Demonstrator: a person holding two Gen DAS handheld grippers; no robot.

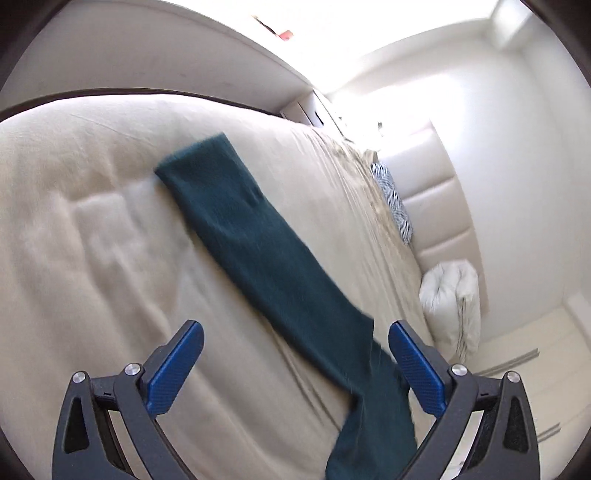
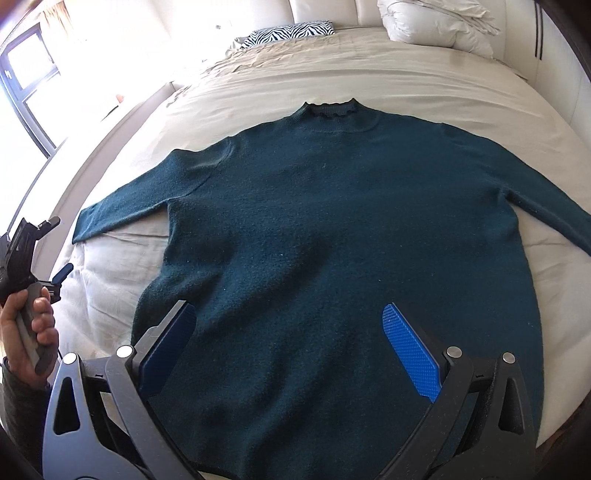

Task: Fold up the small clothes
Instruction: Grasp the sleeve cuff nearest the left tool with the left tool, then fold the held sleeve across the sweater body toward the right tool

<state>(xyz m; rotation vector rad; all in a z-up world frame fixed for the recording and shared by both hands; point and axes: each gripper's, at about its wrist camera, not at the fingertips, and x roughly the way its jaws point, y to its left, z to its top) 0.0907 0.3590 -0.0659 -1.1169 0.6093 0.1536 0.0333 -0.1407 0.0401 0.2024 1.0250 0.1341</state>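
Note:
A dark teal knit sweater (image 2: 332, 236) lies flat and face up on the beige bed (image 2: 424, 85), collar toward the pillows, both sleeves spread outward. My right gripper (image 2: 291, 317) hovers open over the lower body of the sweater with nothing between its blue pads. In the left wrist view, the sweater's left sleeve (image 1: 258, 240) stretches across the sheet, cuff at the far end. My left gripper (image 1: 295, 332) is open above that sleeve and holds nothing. The left gripper (image 2: 55, 266) also shows in the right wrist view, held by a hand (image 2: 33, 325) beside the bed's left edge.
A zebra-print pillow (image 2: 291, 31) and a white pillow (image 2: 439, 22) lie at the head of the bed against a padded headboard (image 1: 439, 206). A window (image 2: 26, 81) is at the left. The bed's edge runs along the left of the sweater.

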